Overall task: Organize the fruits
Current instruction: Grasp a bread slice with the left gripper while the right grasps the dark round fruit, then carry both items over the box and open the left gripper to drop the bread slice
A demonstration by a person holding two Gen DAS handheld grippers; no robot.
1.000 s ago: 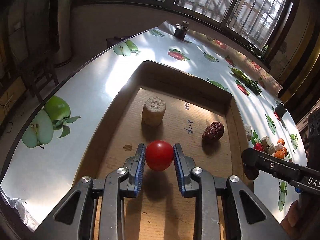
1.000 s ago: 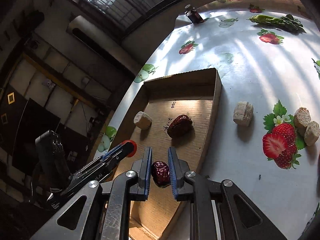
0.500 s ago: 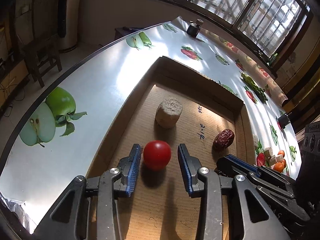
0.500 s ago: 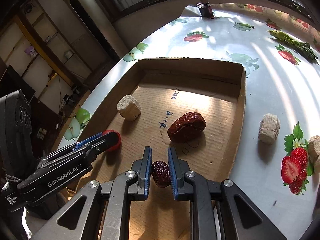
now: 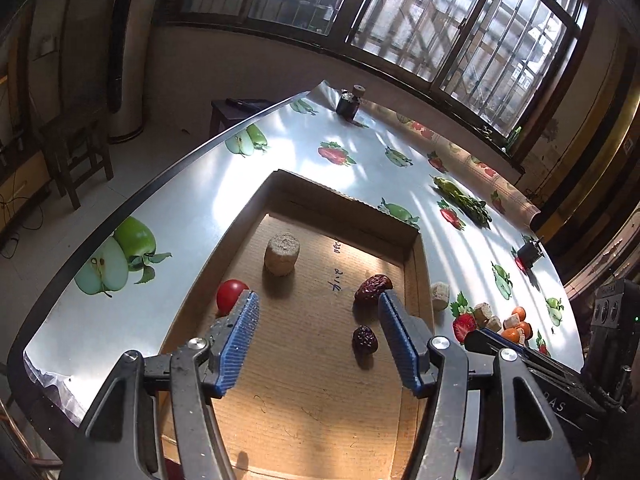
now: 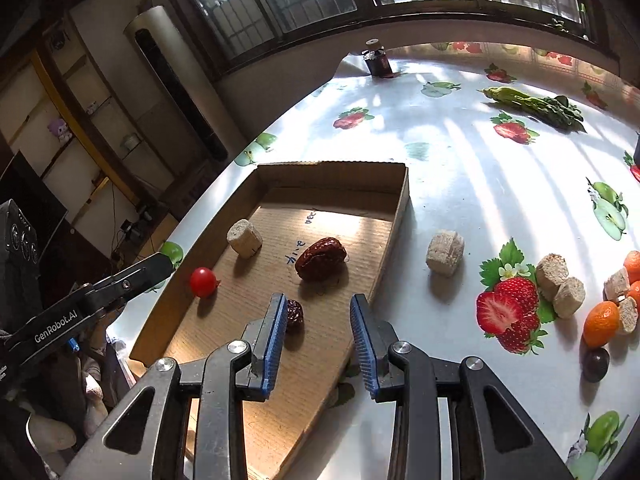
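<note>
A shallow cardboard tray lies on the fruit-print table. In it lie a red cherry tomato, a beige cork-like cylinder, a large red date and a small dark date. My left gripper is open and empty above the tray; the tomato sits beside its left finger. My right gripper is open and empty; the small date lies beside its left finger.
To the right of the tray lie a beige cylinder, more cylinders, small oranges and a dark grape. Green vegetables and a small dark jar are at the far side. The table edge runs along the left.
Both grippers opened and drew back. The left let go of the tomato and the right let go of the small date; both fruits now rest in the tray.
</note>
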